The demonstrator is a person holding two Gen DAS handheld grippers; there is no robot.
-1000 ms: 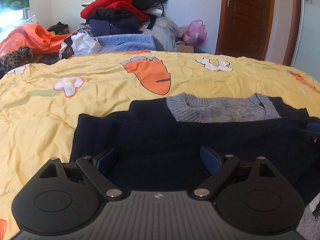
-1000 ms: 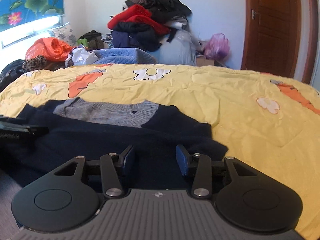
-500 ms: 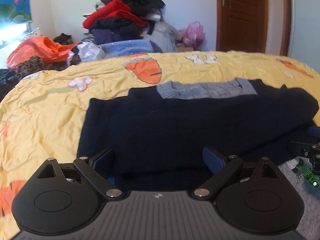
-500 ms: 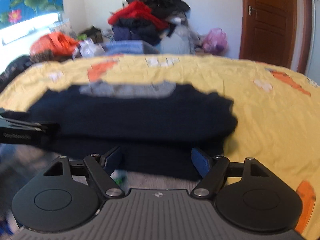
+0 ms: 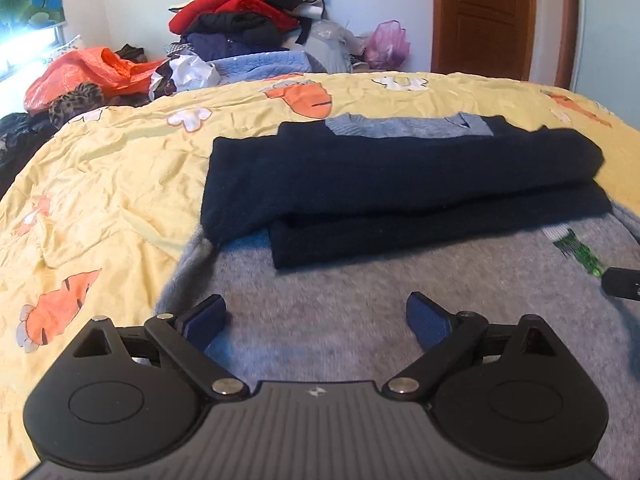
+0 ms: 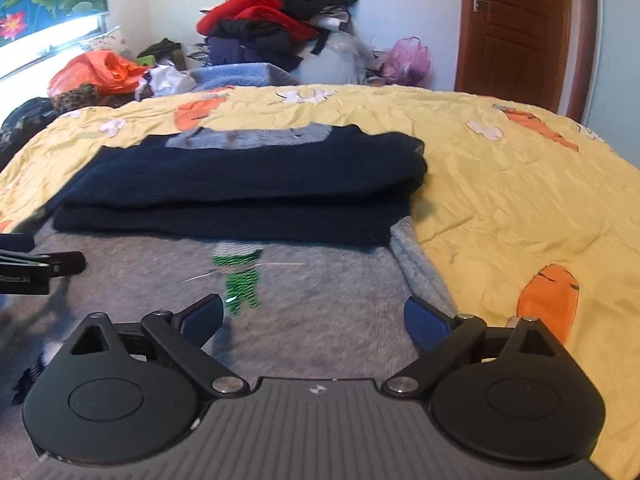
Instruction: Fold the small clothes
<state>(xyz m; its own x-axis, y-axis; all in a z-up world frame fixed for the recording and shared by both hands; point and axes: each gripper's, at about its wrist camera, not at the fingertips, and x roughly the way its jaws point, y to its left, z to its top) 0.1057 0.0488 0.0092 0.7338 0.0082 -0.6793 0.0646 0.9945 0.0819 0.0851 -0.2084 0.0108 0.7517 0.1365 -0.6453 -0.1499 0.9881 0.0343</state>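
A small sweater lies on the yellow bed. Its dark navy part (image 5: 400, 176) (image 6: 248, 184) is folded over in layers at the far end, with the grey ribbed collar (image 5: 408, 126) (image 6: 248, 138) showing behind. The grey body (image 5: 360, 288) (image 6: 312, 288) with a green figure (image 6: 240, 276) (image 5: 578, 252) spreads toward me. My left gripper (image 5: 316, 320) is open and empty above the grey part. My right gripper (image 6: 314, 318) is open and empty above the grey part near the green figure. Each gripper's tip shows at the edge of the other's view.
The yellow quilt with orange carrots (image 5: 112, 184) (image 6: 520, 200) covers the bed. A tall pile of clothes (image 5: 248, 16) (image 6: 272, 20) and an orange bag (image 5: 88, 72) stand beyond the far edge. A wooden door (image 6: 516, 28) is at the back right.
Both grippers have pulled back toward me from the navy fold, and the right one has opened wider. The grey body with the green figure has come into view.
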